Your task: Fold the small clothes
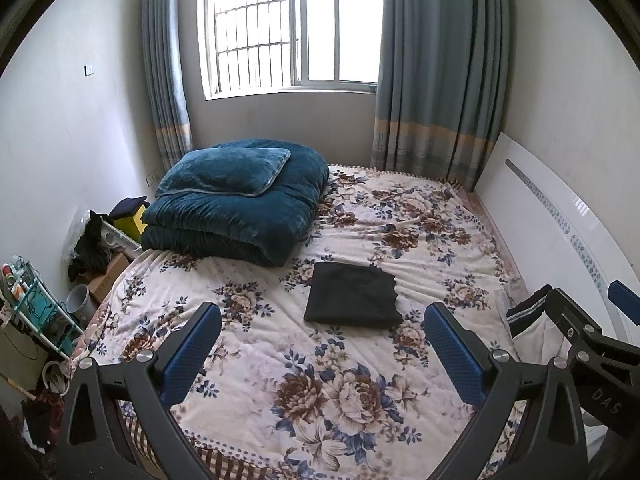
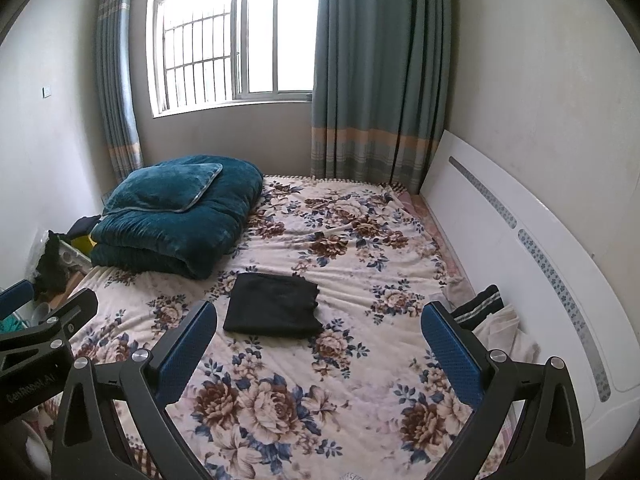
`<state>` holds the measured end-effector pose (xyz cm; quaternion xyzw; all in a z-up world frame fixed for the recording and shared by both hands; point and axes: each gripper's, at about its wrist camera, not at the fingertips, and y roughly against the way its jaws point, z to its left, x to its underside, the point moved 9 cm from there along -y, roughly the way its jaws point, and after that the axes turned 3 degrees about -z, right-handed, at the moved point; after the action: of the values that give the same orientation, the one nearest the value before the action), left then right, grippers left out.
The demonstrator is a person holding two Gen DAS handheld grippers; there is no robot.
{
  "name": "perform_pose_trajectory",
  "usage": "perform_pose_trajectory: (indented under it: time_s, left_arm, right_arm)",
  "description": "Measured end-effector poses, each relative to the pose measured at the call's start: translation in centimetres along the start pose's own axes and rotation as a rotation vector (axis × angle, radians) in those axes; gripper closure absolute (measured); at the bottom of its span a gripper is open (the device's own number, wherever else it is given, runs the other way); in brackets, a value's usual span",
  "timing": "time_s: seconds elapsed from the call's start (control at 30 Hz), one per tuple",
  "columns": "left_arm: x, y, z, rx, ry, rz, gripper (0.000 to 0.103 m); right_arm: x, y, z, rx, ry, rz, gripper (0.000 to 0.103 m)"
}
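Two grippers, left gripper (image 1: 320,344) and right gripper (image 2: 318,340), spread wide, holding nothing. Folded black garment (image 1: 352,296) mid-bed (image 1: 256,360), near teal quilt (image 1: 236,216). Soft, light, floppy; best pinched at an edge corner.

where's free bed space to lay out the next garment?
Biggest bare patch: the near floral bedspread, between both open tongs and in front of the folded black garment. Also free: the stretch beyond that garment toward the curtains, right of the teal quilt stack. Crowded: the far-left corner under the quilt, and the right edge by the headboard, where the unfolded clothes lie.
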<state>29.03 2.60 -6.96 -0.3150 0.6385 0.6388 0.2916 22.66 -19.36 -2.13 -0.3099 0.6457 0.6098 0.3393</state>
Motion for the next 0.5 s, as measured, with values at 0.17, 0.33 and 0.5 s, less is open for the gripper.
perform_pose_trajectory:
  time_s: [0.17, 0.33, 0.5]
  left_arm:
    - [0.04, 0.04, -0.03, -0.001, 0.000, -0.001, 0.000]
    - [0.06, 0.06, -0.05, -0.004, 0.000, -0.002, 0.000]
    - [-0.20, 0.24, -0.06, -0.007, -0.001, -0.004, 0.000]
  right_arm:
    - [-0.01, 0.01, 0.06, 0.002, 0.000, -0.001, 0.000]
    - [0.05, -0.01, -0.05, 0.000, 0.003, 0.000, 0.000]
    - [0.13, 0.10, -0.08, 0.003, -0.002, -0.002, 0.000]
